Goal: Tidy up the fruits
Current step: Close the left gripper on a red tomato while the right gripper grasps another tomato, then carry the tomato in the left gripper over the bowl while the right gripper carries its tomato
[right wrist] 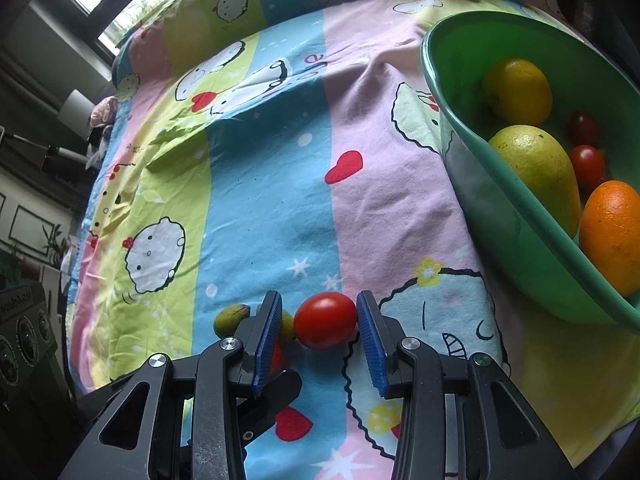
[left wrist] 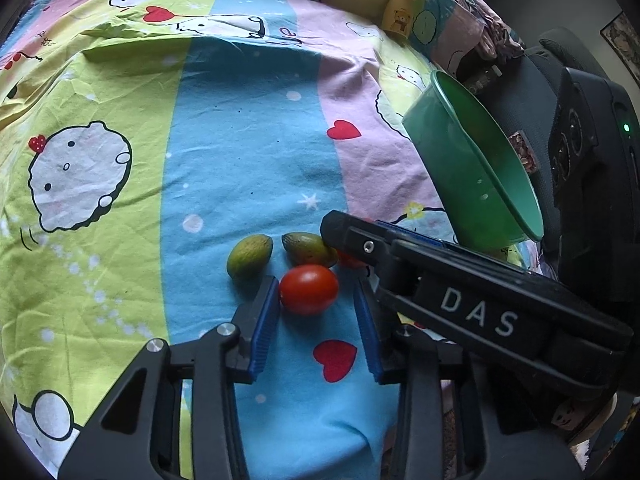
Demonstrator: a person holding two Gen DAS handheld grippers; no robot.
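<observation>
- Setting. We see a bed under a cartoon-print sheet [right wrist: 260, 184], with a green bowl [right wrist: 516, 216] resting near its right edge.
- Bowl contents. In the right wrist view the bowl already holds a lemon [right wrist: 518, 90], a yellow-green mango [right wrist: 538, 172], an orange [right wrist: 612, 232] and at least two small cherry tomatoes [right wrist: 587, 162].
- Loose fruit. Near the bed's near edge lie two small green fruits [left wrist: 250, 257] and two red tomatoes, close together and well apart from the bowl.
- Left gripper [left wrist: 318, 308]. Its jaws stand apart around the nearer red tomato [left wrist: 309, 289]; the left pad lies against or just beside the fruit, while the right pad shows a clear gap. No grip is made.
- Right gripper [right wrist: 320, 328]. Its jaws bracket the other red tomato [right wrist: 325, 320]; both pads sit very close to it, but we cannot tell whether they press on it.
- Step in hand. We judge this as the grasp stage, each gripper enclosing one tomato.
- Next move. It calls for closing gently on the soft, round fruit, lifting clear of the sheet, and carrying each tomato over the bowl's rim. The crossed grippers must not collide, and the neighbouring green fruits could roll if nudged.
</observation>
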